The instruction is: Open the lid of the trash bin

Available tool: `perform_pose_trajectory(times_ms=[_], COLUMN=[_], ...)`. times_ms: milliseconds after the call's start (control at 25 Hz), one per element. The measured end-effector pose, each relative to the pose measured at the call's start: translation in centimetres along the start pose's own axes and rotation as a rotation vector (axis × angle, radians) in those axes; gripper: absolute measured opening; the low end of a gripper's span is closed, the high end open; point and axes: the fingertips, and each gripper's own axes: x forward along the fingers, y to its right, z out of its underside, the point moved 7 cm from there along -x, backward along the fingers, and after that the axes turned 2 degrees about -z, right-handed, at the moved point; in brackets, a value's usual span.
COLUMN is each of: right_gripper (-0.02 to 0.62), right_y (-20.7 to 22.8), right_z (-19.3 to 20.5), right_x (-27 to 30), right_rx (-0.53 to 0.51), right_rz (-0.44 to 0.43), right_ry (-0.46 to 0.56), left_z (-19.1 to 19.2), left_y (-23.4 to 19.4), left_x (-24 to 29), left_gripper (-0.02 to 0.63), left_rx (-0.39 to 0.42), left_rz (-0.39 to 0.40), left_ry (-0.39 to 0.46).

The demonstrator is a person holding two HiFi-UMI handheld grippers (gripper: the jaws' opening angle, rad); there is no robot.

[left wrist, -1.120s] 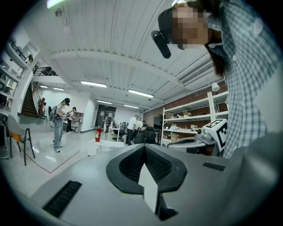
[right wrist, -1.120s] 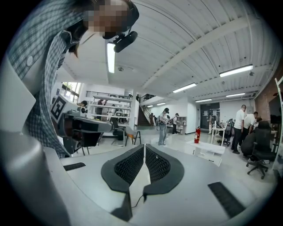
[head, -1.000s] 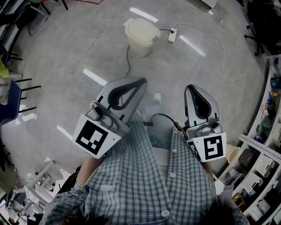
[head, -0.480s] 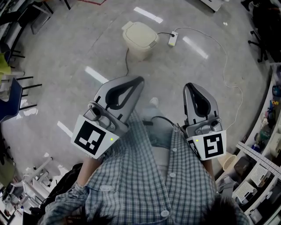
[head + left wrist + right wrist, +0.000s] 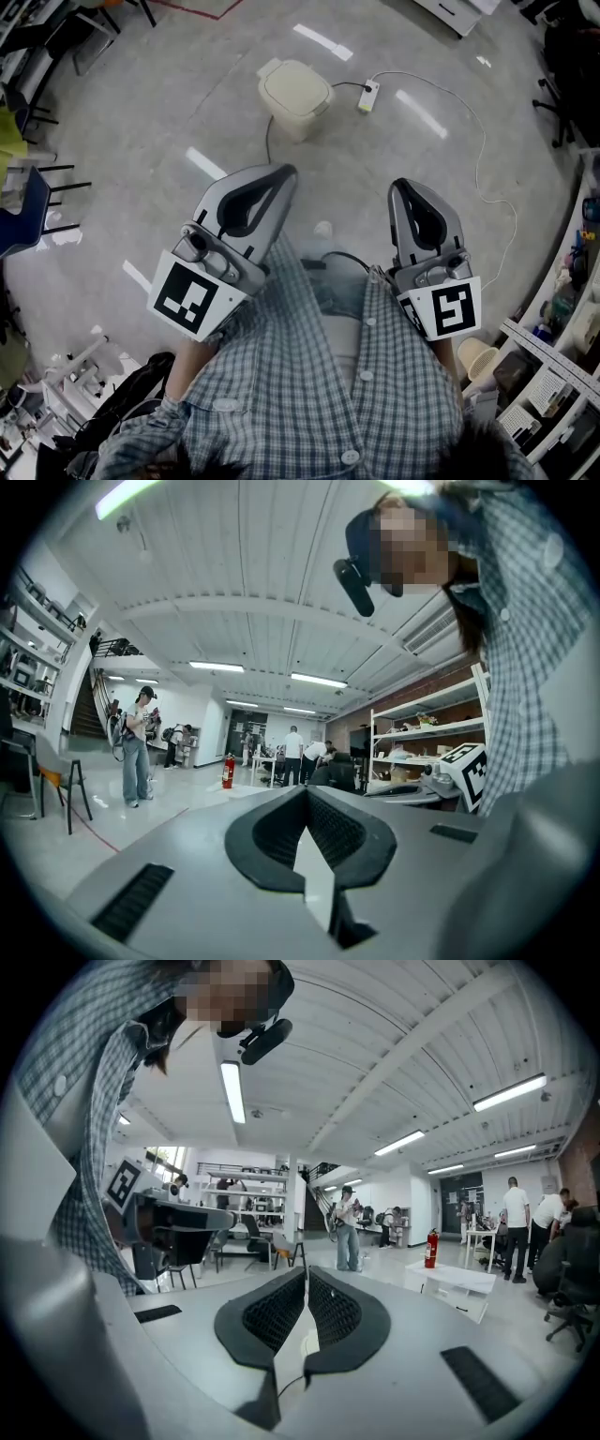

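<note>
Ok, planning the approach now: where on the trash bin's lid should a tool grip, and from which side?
Likely the lid's near rim, facing the person, reached from above. The lid lies flat and shut on the upright trash bin; a small tab at its far left corner may be the hinge side.

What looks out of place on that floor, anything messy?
Only the white cable: it trails loose in a long loop across the open floor from the power strip beside the trash bin, a likely trip hazard. The bin itself stands upright, lid shut.
</note>
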Motion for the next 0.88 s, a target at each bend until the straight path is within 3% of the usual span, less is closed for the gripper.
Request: perform_pose_trajectory(times_ms=[440, 880], right_gripper=[0.028, 0.028], right_y=[2.8, 3.8], right_z=[-0.1, 0.9], right_x=[0.7, 1.1], right_rx=[-0.038, -0.012], right_rz=[-0.032, -0.038], right_ry=[0.023, -0.013], left_z=[-0.3, 0.0], left_y=[0.4, 0.4], left_x=[2.4, 3.1], left_gripper=[-0.002, -0.002], left_rx=[0.014, 0.004], left_rz=[-0.035, -0.045], left_ry=[0.046, 0.009])
